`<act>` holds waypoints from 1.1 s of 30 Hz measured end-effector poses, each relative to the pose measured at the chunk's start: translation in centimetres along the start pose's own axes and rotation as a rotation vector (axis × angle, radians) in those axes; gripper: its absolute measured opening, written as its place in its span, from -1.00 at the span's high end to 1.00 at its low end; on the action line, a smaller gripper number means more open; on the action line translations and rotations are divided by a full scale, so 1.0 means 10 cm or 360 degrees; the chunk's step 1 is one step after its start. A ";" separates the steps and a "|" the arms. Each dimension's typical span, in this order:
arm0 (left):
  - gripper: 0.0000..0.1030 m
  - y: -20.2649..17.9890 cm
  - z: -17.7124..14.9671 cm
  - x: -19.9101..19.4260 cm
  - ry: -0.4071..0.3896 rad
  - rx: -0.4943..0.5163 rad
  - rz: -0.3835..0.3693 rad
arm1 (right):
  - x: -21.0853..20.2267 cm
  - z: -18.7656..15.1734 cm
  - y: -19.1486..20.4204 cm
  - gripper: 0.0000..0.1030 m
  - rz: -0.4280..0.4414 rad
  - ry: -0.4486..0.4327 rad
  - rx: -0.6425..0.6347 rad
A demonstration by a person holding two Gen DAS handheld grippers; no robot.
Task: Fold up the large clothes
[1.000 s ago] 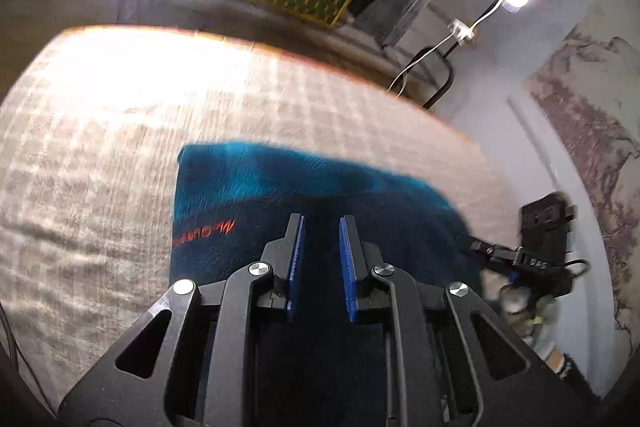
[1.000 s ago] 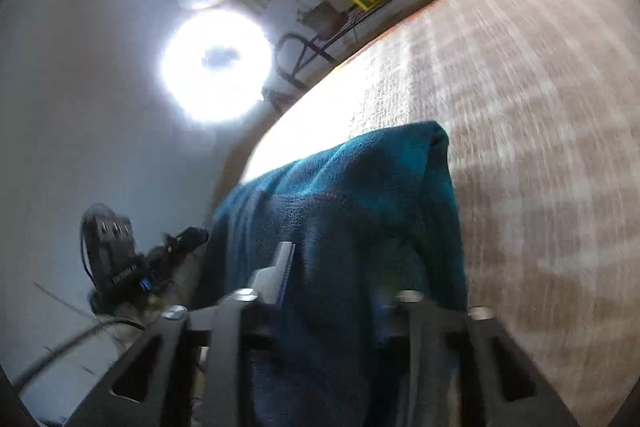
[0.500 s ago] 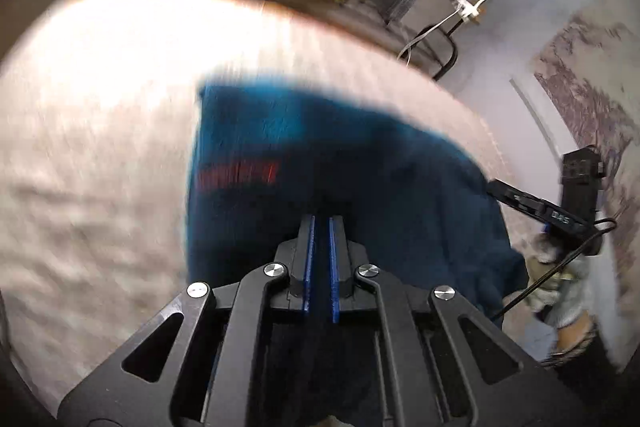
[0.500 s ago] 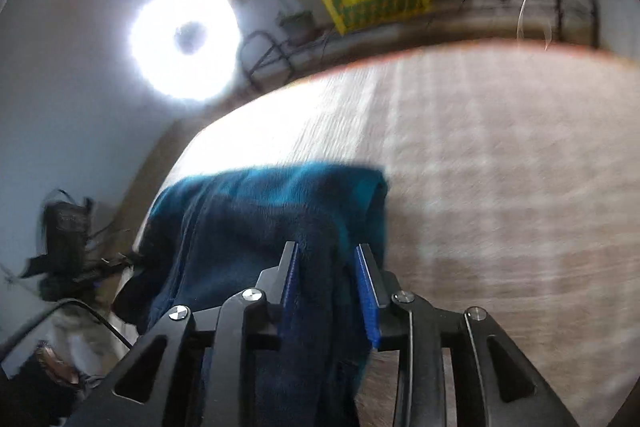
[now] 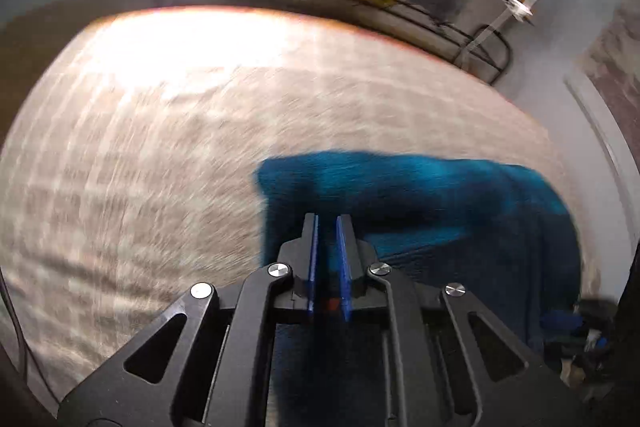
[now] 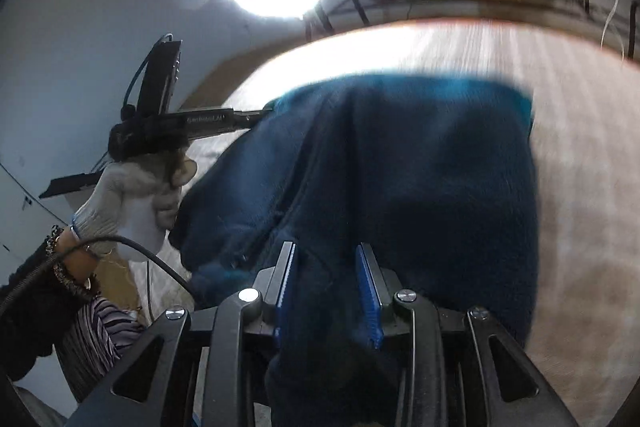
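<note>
On the left, our left gripper is clenched on the near edge of the teal fleece garment; on the right, our right gripper grips a thick bunch of it with the jaws apart. We judge the fold is mid-carry over the near right part of the bed, so next we lay it flat toward the far edge. Against half a second ago, the right jaws stand wider and the garment sits further right in the left view.

A thick teal fleece garment hangs in folds, bunched between both pairs of jaws, its far edge draped ahead.
</note>
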State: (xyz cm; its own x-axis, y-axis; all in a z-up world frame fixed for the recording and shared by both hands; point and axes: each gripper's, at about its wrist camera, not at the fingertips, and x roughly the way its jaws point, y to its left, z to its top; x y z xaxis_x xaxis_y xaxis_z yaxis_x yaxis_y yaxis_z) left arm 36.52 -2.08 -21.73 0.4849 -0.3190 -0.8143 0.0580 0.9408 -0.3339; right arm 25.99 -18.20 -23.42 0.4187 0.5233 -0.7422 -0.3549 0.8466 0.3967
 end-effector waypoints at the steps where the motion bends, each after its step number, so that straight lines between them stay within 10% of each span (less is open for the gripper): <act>1: 0.78 0.07 -0.01 0.03 0.0008 -0.0033 -0.0019 | 0.07 -0.04 0.00 0.45 -0.0021 0.0024 -0.0018; 7: 0.78 0.04 -0.05 -0.32 -0.0080 0.0063 0.0015 | -0.33 0.00 0.07 0.44 -0.0003 -0.0094 -0.0010; 12: 0.78 -0.24 -0.31 -0.89 -0.0146 0.0190 -0.0198 | -0.78 -0.19 -0.04 0.43 -0.0028 -0.0210 0.0051; 20: 0.78 -0.64 -1.07 -0.37 0.0212 0.0485 -0.0206 | -0.43 -0.69 -0.26 0.47 -0.0138 0.0030 0.0116; 24: 0.78 -0.68 -1.06 -0.42 0.0189 0.0525 -0.0203 | -0.49 -0.73 -0.19 0.47 -0.0165 0.0033 0.0077; 33: 0.77 -0.68 -1.00 -1.31 -0.0073 0.0444 -0.0321 | -1.38 -0.71 0.13 0.36 -0.0146 -0.0353 0.0034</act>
State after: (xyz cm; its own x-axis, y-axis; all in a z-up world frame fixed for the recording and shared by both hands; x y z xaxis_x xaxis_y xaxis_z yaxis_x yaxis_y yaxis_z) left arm 21.09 -5.45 -13.53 0.4778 -0.5020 -0.7209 0.3897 0.8566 -0.3381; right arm 13.79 -25.06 -16.51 0.6225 0.4508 -0.6398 -0.2902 0.8921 0.3463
